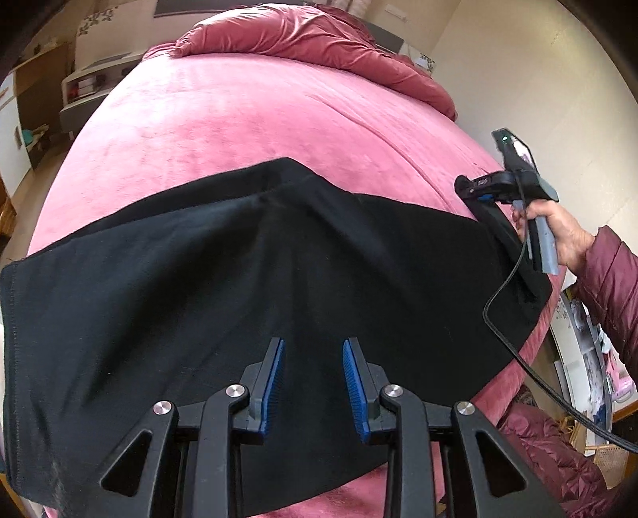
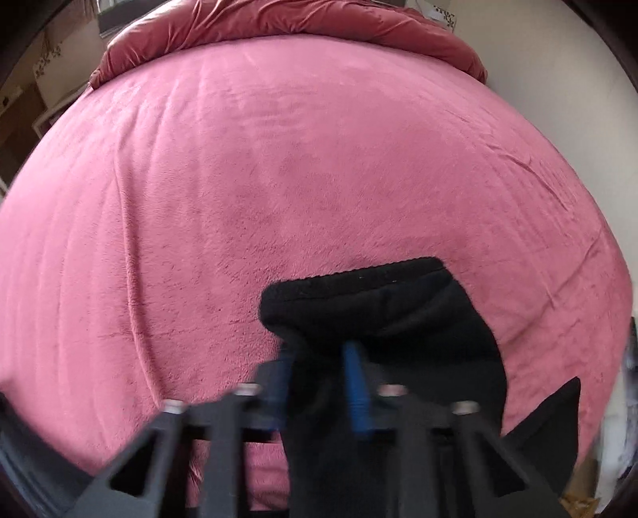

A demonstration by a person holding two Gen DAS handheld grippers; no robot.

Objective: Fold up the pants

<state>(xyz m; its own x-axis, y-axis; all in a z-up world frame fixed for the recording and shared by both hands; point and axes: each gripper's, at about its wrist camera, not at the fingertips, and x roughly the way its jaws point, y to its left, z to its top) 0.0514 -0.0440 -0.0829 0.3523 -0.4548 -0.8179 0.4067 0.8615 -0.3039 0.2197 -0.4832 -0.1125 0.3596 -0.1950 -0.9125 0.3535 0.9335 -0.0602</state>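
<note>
Black pants [image 1: 247, 255] lie spread across the near part of a pink bed [image 1: 247, 115]. My left gripper [image 1: 314, 346] hovers over the pants' middle, open and empty, blue pads apart. My right gripper [image 1: 464, 187] shows at the right of the left wrist view, shut on the pants' right end and lifting it. In the right wrist view the right gripper [image 2: 317, 350] pinches a bunched black end of the pants [image 2: 359, 303], which drapes over its fingers above the bed [image 2: 279, 159]. That view is blurred.
A crumpled red duvet [image 1: 303, 36] lies at the bed's far end. A wall [image 1: 518, 79] runs along the bed's right side. Shelves and furniture [image 1: 83, 83] stand to the left. A black cable [image 1: 514, 350] hangs from the right gripper.
</note>
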